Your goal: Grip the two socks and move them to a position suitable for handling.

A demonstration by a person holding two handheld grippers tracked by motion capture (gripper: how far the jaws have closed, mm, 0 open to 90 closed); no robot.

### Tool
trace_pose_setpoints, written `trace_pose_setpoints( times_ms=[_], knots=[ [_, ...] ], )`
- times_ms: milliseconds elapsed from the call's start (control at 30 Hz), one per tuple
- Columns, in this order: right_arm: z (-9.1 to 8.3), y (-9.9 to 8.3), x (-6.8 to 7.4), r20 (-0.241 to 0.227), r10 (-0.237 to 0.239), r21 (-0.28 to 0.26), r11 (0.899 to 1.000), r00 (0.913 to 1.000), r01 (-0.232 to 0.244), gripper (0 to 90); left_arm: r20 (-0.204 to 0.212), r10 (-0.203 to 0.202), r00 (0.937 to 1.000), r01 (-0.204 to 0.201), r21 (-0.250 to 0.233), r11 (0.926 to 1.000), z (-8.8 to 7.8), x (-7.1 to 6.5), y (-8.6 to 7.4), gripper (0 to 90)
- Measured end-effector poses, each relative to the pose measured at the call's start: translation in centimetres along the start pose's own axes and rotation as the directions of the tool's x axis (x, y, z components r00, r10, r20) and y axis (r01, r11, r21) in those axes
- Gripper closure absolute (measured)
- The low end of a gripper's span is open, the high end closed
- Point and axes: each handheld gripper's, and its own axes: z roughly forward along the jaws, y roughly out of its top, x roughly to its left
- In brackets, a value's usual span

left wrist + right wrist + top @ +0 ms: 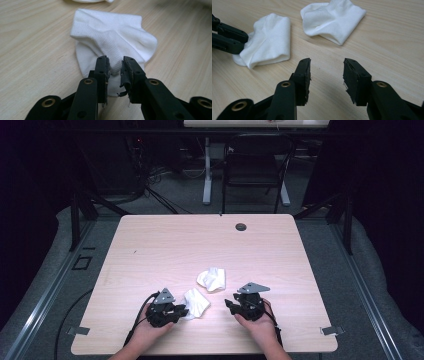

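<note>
In the left gripper view the near edge of the near sock (112, 40) is covered by the left gripper (115, 67), so contact between its fingers (102, 72) and the cloth cannot be confirmed. The far sock (91, 0) is cut off by the top edge there. In the high view, the small dark round thing (241, 226) on the far tabletop (150, 250) is too small to identify.

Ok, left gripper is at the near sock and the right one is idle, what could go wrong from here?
1. The left gripper has its jaws around only a thin fold at the edge of the near sock; a lift may slip off it or just unfold it.
2. Dragging that sock could bump the second sock, which lies close behind it.
3. The right gripper, open over bare table, gives no hold-down.
</note>
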Motion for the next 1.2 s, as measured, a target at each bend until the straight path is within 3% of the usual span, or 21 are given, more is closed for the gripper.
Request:
trace_pose_setpoints(
  times_ms=[200, 267, 333, 433, 533, 667, 700, 900, 1200],
  knots=[
    [-0.1, 0.1, 0.3, -0.01, -0.003, -0.005, 1.0, 0.9999, 0.003, 58.7, 0.032, 0.018, 0.9993, -0.018, 0.0, 0.9998, 0.3, -0.6, 0.0, 75.8],
    [-0.2, 0.3, 0.6, -0.045, 0.019, -0.015, 1.0, 0.9988, -0.02, 63.3, 0.036, 0.02, 0.9991, -0.02, 0.002, 0.9998, 0.3, -0.8, 0.0, 76.2],
    [-0.2, 0.7, 1.0, -0.077, 0.007, -0.005, 1.0, 0.997, -0.007, 69.7, 0.04, 0.022, 0.9989, -0.022, 0.001, 0.9997, 0.3, -0.8, 0.0, 76.7],
    [0.3, 1.5, 2.1, -0.09, -0.078, 0.028, 0.996, 0.9929, 0.081, 79.6, 0.048, 0.027, 0.9985, -0.028, 0.004, 0.9996, 0.3, -1.0, 0.0, 76.8],
    [1.2, 2.1, 3.3, -0.128, -0.129, 0.06, 0.989, 0.9833, 0.138, 85.7, 0.049, 0.027, 0.9984, -0.028, 0.004, 0.9996, 0.3, -1.0, 0.0, 76.7],
    [3.1, 2.6, 4.6, -0.135, -0.202, 0.086, 0.973, 0.9702, 0.214, 86.9, 0.055, 0.016, 0.9983, -0.016, 0.005, 0.9999, 0.1, -1.0, 0.0, 74.2],
    [3.5, 2.6, 4.9, -0.136, -0.191, 0.08, 0.976, 0.9721, 0.203, 87.0, 0.054, 0.019, 0.9984, -0.019, 0.004, 0.9998, 0.0, -1.0, 0.1, 73.4],
    [4.5, 2.0, 4.8, -0.138, -0.18, 0.127, 0.972, 0.9739, 0.198, 88.3, 0.03, -0.01, 0.9995, 0.009, 0.02, 0.9997, -0.7, -0.4, 0.1, 77.6],
    [3.8, 1.2, 5.5, -0.13, -0.152, 0.16, 0.972, 0.9798, 0.172, 88.4, 0.005, -0.008, 1.0, 0.008, 0.035, 0.9994, -0.4, -0.2, 0.0, 83.1]
  ],
)
